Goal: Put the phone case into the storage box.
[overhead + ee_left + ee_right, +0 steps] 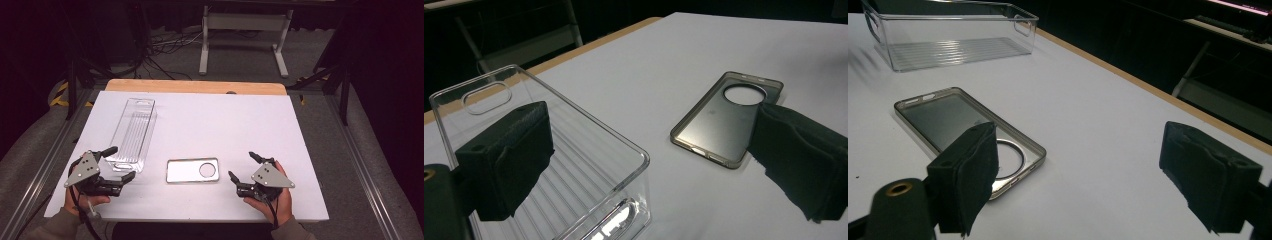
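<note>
A clear phone case (187, 171) with a round camera hole lies flat near the front middle of the white table (225, 120). A long clear plastic bin (134, 131) stands at the left, running away from me. My left gripper (122, 162) is open at the bin's near end, nothing pressed between its jaws. In the left gripper view, the left gripper (649, 110) has the bin (574, 145) by one jaw and the case (719, 125) by the other. My right gripper (241, 165) is open just right of the case. In the right gripper view, the right gripper (1080, 132) has the case (943, 117) at its left and the bin (948, 37) beyond.
A wooden strip (195, 86) borders the table's far edge. Beyond it stand a white desk frame (245, 30) and loose cables on the floor. Metal rails (45, 165) run along both sides of the table.
</note>
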Demonstrator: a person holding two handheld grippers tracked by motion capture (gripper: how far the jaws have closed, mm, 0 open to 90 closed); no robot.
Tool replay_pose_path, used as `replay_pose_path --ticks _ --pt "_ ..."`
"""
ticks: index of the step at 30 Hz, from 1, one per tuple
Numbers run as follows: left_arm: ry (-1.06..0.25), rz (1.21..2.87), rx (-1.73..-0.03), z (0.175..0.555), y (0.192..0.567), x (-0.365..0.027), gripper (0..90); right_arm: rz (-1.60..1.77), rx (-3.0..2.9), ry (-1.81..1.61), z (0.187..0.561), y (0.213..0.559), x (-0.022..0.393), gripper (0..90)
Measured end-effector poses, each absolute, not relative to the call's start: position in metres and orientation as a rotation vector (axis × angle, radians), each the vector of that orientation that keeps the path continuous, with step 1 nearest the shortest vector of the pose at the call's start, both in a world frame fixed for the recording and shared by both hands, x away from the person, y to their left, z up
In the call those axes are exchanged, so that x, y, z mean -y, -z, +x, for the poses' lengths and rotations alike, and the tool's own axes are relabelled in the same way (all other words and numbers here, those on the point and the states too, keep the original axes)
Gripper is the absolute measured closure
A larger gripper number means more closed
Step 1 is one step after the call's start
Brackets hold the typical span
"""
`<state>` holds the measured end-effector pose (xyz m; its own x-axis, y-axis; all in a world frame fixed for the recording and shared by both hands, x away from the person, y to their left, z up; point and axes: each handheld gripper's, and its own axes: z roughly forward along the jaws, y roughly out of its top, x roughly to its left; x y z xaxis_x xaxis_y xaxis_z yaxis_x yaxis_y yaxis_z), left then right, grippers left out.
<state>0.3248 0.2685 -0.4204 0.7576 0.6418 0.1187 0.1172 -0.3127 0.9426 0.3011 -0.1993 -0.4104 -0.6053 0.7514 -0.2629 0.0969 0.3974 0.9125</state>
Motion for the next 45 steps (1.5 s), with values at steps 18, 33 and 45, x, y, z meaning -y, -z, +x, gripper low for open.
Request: replay_pose_path --ticks 18,33,45 --pt "-0.574 1.853 -0.554 0.32 0.418 -0.266 4.9 0.876 -2.114 -1.193 0.322 0.399 0.185 20.2" --pt "-0.56 1.879 -0.541 0.32 0.42 -0.261 5.8 0.812 -2.235 -1.201 0.353 0.391 0.149 58.7" --pt "-0.554 1.876 -0.544 0.321 0.421 -0.262 6.1 0.759 -2.415 -1.14 0.386 0.414 0.067 90.0"
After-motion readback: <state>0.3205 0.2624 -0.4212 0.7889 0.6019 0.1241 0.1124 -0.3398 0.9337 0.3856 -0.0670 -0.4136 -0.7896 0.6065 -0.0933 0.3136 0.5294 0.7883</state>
